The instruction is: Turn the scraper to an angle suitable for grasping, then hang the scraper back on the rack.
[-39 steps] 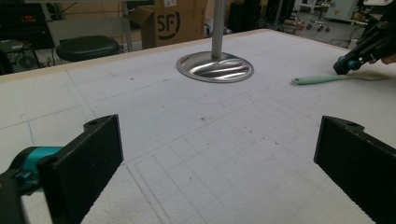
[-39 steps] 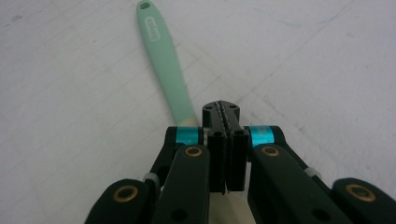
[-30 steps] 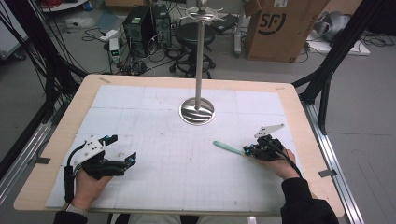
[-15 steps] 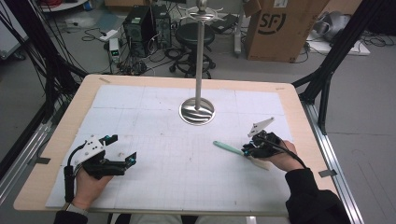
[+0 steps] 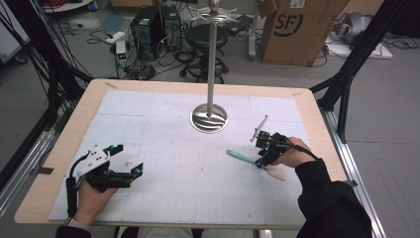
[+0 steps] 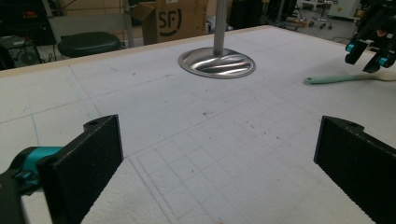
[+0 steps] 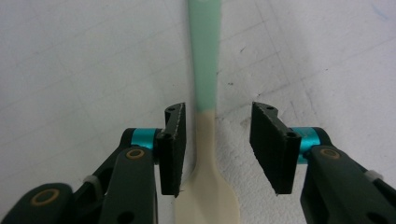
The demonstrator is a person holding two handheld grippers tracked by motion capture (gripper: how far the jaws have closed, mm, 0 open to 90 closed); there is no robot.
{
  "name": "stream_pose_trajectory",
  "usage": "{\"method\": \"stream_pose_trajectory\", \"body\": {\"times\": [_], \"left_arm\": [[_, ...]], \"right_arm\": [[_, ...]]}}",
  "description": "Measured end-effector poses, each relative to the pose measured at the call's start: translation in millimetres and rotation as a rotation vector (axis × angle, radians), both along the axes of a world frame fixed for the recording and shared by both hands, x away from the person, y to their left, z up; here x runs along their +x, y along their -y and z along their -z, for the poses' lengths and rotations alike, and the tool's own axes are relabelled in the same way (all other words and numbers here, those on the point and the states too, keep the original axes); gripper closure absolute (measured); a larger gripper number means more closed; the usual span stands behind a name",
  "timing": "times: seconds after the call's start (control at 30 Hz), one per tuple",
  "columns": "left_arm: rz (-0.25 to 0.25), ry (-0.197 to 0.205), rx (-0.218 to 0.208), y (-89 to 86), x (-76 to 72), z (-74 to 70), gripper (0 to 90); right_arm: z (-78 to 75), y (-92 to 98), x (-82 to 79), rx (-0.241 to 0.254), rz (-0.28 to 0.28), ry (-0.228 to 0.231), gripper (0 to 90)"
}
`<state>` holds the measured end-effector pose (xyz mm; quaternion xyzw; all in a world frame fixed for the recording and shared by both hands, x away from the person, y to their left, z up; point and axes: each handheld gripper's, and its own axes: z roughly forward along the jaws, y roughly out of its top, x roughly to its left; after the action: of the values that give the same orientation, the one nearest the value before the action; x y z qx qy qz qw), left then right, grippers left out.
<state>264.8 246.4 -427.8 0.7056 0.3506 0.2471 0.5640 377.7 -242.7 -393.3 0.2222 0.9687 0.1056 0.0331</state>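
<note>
A spatula (image 5: 239,156) with a mint-green handle and a cream blade lies flat on the white mat at the right. My right gripper (image 5: 261,157) is tilted down over it and is open. In the right gripper view the two jaws of that gripper (image 7: 217,140) straddle the spatula (image 7: 205,70) where green meets cream, without touching it. My left gripper (image 5: 128,159) rests low at the front left, wide open and holding nothing. In the left gripper view the left gripper (image 6: 219,154) faces bare mat, with the spatula (image 6: 336,79) far off at the right.
A steel stand (image 5: 209,119) with a round base and a tall pole rises from the back middle of the mat; its base (image 6: 217,63) also appears in the left gripper view. The wooden table edge (image 5: 64,144) frames the mat. Boxes, a stool and cables lie beyond.
My right gripper has moved left and tipped downward onto the spatula, so its open jaws now straddle it. The left gripper has stayed put.
</note>
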Motion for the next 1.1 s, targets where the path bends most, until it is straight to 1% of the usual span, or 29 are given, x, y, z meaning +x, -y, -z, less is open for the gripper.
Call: {"method": "stream_pose_trajectory", "body": {"times": [0.07, 0.1, 0.13, 0.2, 0.23, 0.27, 0.3, 0.4, 0.43, 0.47, 0.5, 0.53, 0.57, 0.67, 0.7, 0.73, 0.77, 0.87, 0.9, 0.93, 0.97, 1.03, 1.07, 1.1], "left_arm": [[-0.002, -0.002, 0.000, -1.2, -0.2, 0.0, 1.8], [-0.005, -0.004, -0.001, -1.9, -0.3, 0.2, 1.8], [-0.007, -0.005, -0.002, -2.2, -0.5, 0.4, 1.8], [-0.006, -0.005, 0.000, -2.8, -0.9, 0.6, 1.8], [-0.005, -0.006, 0.002, -2.9, -1.2, 0.6, 1.9], [-0.006, -0.007, 0.002, -3.0, -1.4, 0.7, 1.9], [-0.006, -0.008, 0.001, -3.6, -1.8, 0.5, 1.8], [-0.007, -0.007, 0.001, -3.9, -2.2, 0.4, 1.8], [-0.005, -0.008, 0.002, -4.0, -2.8, 0.4, 1.8], [-0.005, -0.008, 0.002, -4.0, -2.8, 0.4, 1.8], [-0.008, -0.006, 0.000, -4.2, -3.2, 0.3, 1.8], [-0.008, -0.006, 0.000, -4.2, -3.2, 0.3, 1.9], [-0.008, -0.006, 0.001, -4.6, -3.2, 0.1, 1.8], [-0.008, -0.009, 0.002, -4.5, -2.7, 0.5, 1.8], [-0.008, -0.009, 0.001, -4.2, -2.5, 0.5, 1.8], [-0.008, -0.009, 0.002, -4.0, -2.4, 0.6, 1.8], [-0.006, -0.012, 0.004, -3.6, -2.2, 0.8, 1.8], [-0.006, -0.013, 0.005, -3.7, -1.9, 1.0, 1.8], [-0.006, -0.013, 0.004, -3.8, -2.0, 0.9, 1.9], [-0.006, -0.013, 0.004, -3.8, -2.0, 0.9, 1.8], [-0.006, -0.013, 0.005, -4.0, -2.2, 0.8, 1.8], [-0.007, -0.011, 0.003, -4.3, -2.5, 0.6, 1.9], [-0.007, -0.011, 0.003, -4.3, -2.5, 0.6, 1.8], [-0.007, -0.011, 0.003, -4.4, -2.6, 0.6, 1.8]], "right_arm": [[0.8, -3.5, 4.7, -0.018, -0.006, -0.026, 53.3], [0.9, -5.8, 5.9, -0.031, -0.001, -0.034, 52.3], [0.9, -5.8, 5.9, -0.031, -0.001, -0.034, 52.3], [2.4, -9.3, 9.1, -0.040, -0.008, -0.047, 49.4], [3.9, -12.4, 11.0, -0.051, -0.004, -0.073, 46.7], [3.9, -12.4, 11.0, -0.051, -0.004, -0.073, 46.7], [6.7, -13.8, 13.0, -0.081, -0.007, -0.083, 45.6], [7.9, -14.3, 13.4, -0.096, -0.003, -0.092, 47.0], [9.5, -13.7, 14.2, -0.098, -0.008, -0.104, 49.1], [9.5, -13.7, 14.2, -0.098, -0.008, -0.104, 49.1], [10.5, -13.5, 14.0, -0.111, -0.008, -0.111, 51.4], [10.5, -13.5, 14.0, -0.111, -0.008, -0.111, 51.4], [12.1, -13.7, 14.0, -0.124, -0.014, -0.116, 54.5], [13.5, -13.7, 14.7, -0.132, -0.023, -0.112, 55.7], [13.2, -14.2, 14.9, -0.133, -0.014, -0.117, 58.0], [13.2, -14.2, 14.9, -0.133, -0.014, -0.117, 58.0], [13.0, -13.9, 16.2, -0.139, -0.020, -0.114, 61.0], [13.2, -15.0, 16.1, -0.144, -0.024, -0.117, 62.8], [13.1, -16.7, 16.5, -0.168, -0.051, -0.102, 70.5], [13.1, -16.7, 16.5, -0.168, -0.051, -0.102, 70.5], [13.5, -17.4, 16.3, -0.166, -0.050, -0.101, 74.2], [12.6, -20.1, 14.8, -0.185, -0.060, -0.111, 79.5], [12.6, -20.1, 14.8, -0.185, -0.060, -0.111, 79.5], [12.4, -20.5, 14.2, -0.189, -0.048, -0.112, 80.3]]}}
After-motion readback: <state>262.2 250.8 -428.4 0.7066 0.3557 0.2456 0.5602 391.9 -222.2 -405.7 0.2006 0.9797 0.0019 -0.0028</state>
